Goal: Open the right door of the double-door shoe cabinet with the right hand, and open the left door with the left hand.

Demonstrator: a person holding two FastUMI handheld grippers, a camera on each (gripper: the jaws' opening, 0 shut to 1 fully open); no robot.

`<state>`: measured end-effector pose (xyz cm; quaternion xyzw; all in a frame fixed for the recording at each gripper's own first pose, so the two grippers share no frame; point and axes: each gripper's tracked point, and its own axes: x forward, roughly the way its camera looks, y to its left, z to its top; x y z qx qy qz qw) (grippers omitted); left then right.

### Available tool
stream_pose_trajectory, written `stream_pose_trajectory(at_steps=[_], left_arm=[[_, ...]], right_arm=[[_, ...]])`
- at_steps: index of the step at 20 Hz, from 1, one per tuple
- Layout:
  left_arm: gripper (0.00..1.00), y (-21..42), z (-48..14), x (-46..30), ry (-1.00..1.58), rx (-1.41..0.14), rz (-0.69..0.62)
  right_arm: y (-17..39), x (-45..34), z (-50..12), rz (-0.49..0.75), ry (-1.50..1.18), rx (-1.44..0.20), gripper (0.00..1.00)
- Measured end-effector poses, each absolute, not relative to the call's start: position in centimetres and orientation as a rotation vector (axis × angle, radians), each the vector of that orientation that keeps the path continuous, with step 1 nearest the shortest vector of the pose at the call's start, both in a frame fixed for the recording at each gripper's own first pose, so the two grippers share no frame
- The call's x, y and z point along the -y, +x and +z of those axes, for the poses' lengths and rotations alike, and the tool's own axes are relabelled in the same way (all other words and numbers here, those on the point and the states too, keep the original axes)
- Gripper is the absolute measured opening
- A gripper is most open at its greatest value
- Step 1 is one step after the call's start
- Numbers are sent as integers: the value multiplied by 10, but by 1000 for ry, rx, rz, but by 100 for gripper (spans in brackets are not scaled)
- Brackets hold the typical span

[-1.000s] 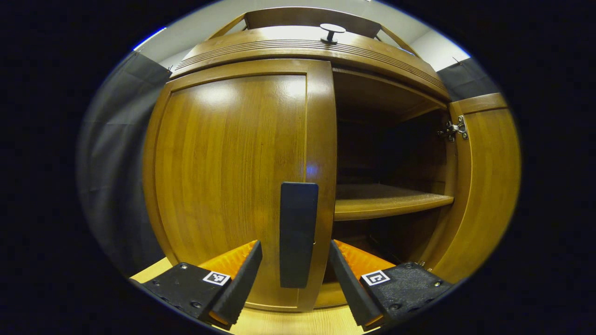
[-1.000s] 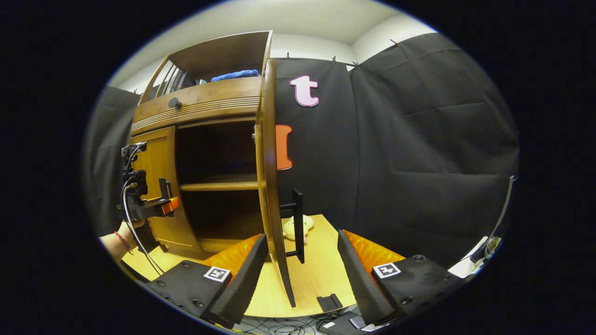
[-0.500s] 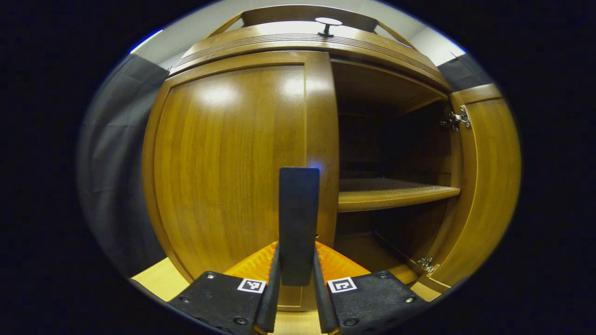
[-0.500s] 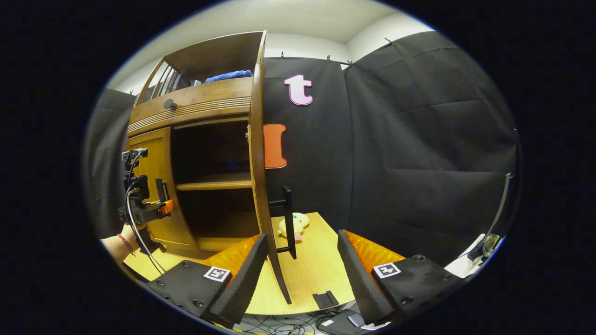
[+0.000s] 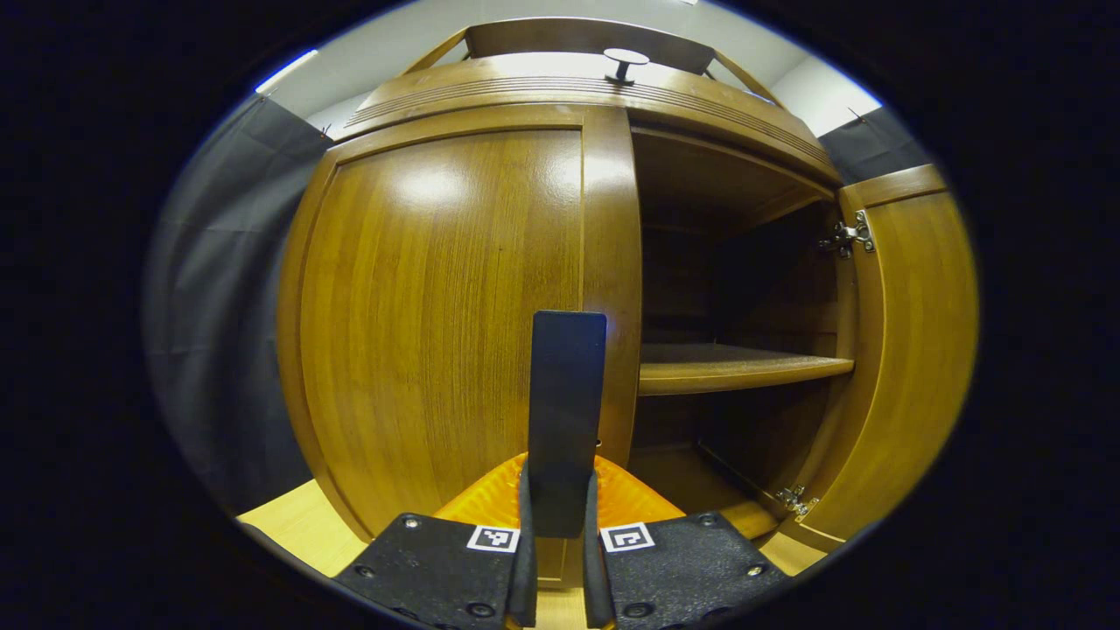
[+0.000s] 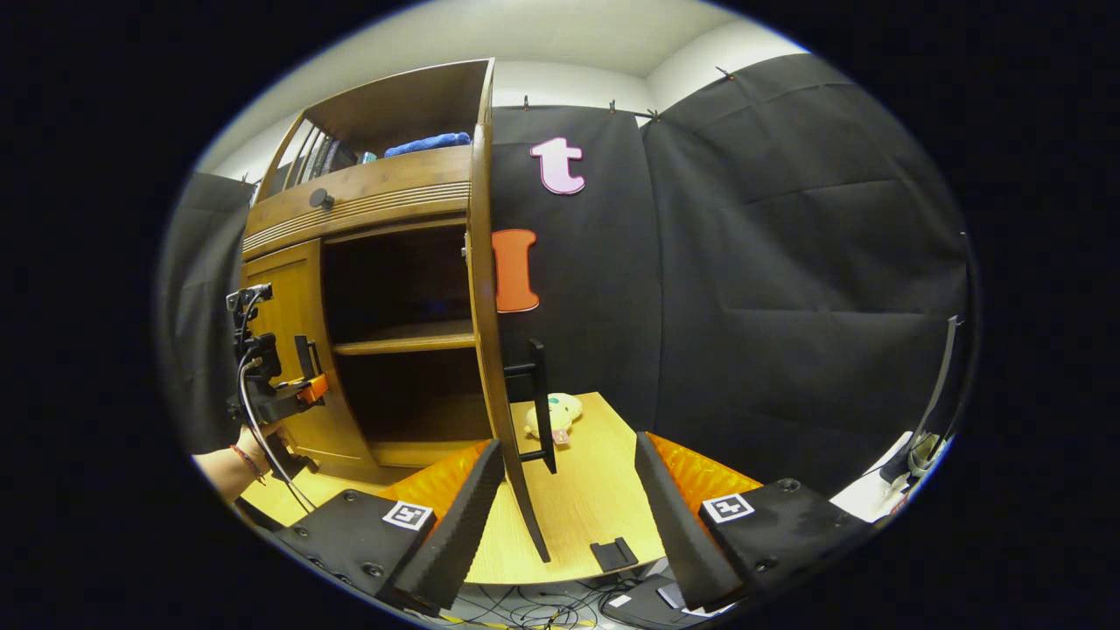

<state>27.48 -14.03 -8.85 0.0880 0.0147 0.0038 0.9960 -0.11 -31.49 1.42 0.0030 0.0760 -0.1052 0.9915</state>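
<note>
The left claw is clamped on the black handle of the shut left door; pulling straight out, not along the hinge arc, could slip its thin grip. The right claw gapes empty beside the wide-open right door, near the desk's front edge.

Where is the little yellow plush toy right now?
In the right gripper view, the yellow plush toy lies on the wooden table, just behind the open right door, near its black handle.

Black cloth wall, pale ceiling, light wood tabletop.
</note>
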Motion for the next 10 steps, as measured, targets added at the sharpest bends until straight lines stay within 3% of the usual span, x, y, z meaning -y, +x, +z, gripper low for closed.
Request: stream_pose_trajectory(at_steps=[5,6,8,9,10], left_arm=[[20,248,-83,135,180,-15,-17],[20,242,-83,135,176,-13,-20],[19,230,-81,130,163,-12,-23],[19,224,-81,127,160,-13,-23],[20,217,-81,125,159,-13,-23]], right_arm=[[-16,304,6,-189,16,-168,97],[-16,300,7,-182,8,-166,90],[-15,290,10,-161,-10,-159,90],[-14,284,12,-149,-17,-156,97],[-15,279,12,-140,-20,-150,97]])
